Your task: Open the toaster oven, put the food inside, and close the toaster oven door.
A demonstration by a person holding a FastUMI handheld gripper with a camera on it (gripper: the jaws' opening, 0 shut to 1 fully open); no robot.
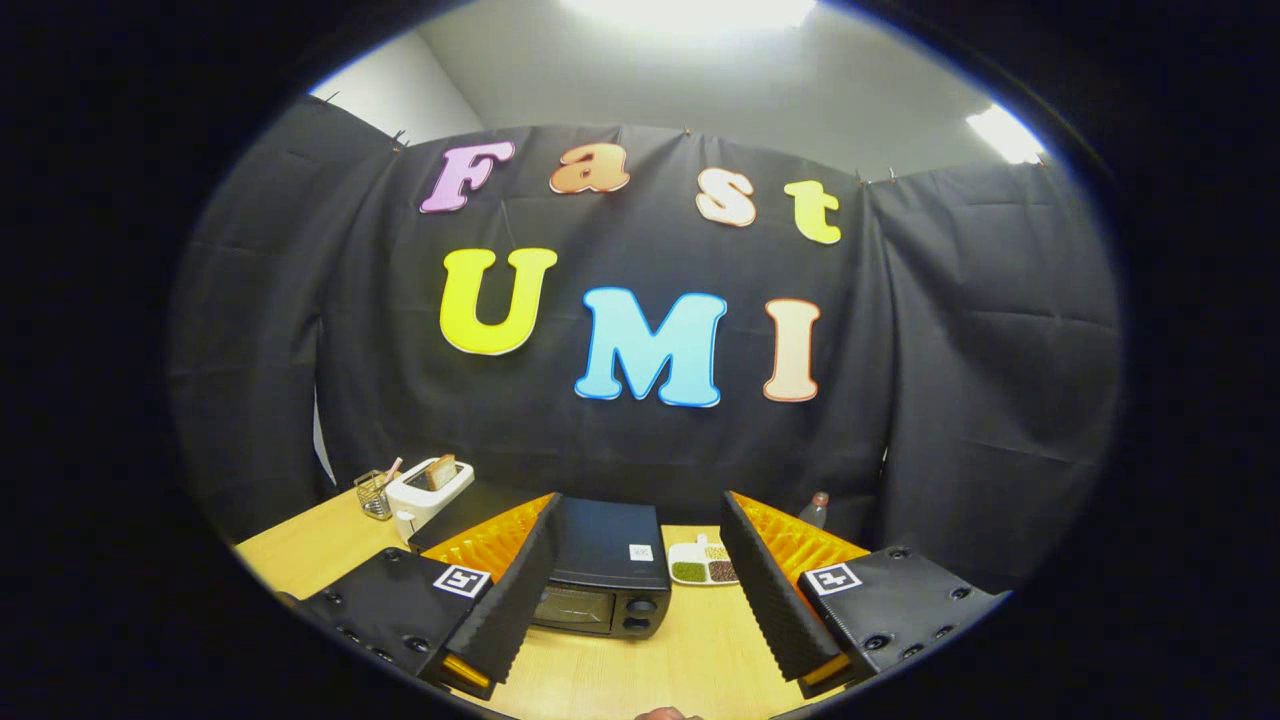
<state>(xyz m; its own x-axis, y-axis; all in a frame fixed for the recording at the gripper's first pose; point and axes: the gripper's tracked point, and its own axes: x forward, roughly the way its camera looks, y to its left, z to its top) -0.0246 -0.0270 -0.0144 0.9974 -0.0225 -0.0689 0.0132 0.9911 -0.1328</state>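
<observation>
A black toaster oven (605,580) stands on the wooden table (690,660), just beyond my fingers and a little toward the left one. Its glass door faces me and is shut. My gripper (645,595) is open, held above the table, with nothing between the fingers (515,590). A white divided plate (703,565) with green and brown food lies right of the oven, ahead of the right finger.
A white pop-up toaster (428,487) with bread in it stands at the back left, beside a small wire holder (374,493). A bottle (815,508) peeks out behind the right finger. Black cloth walls the booth behind the table.
</observation>
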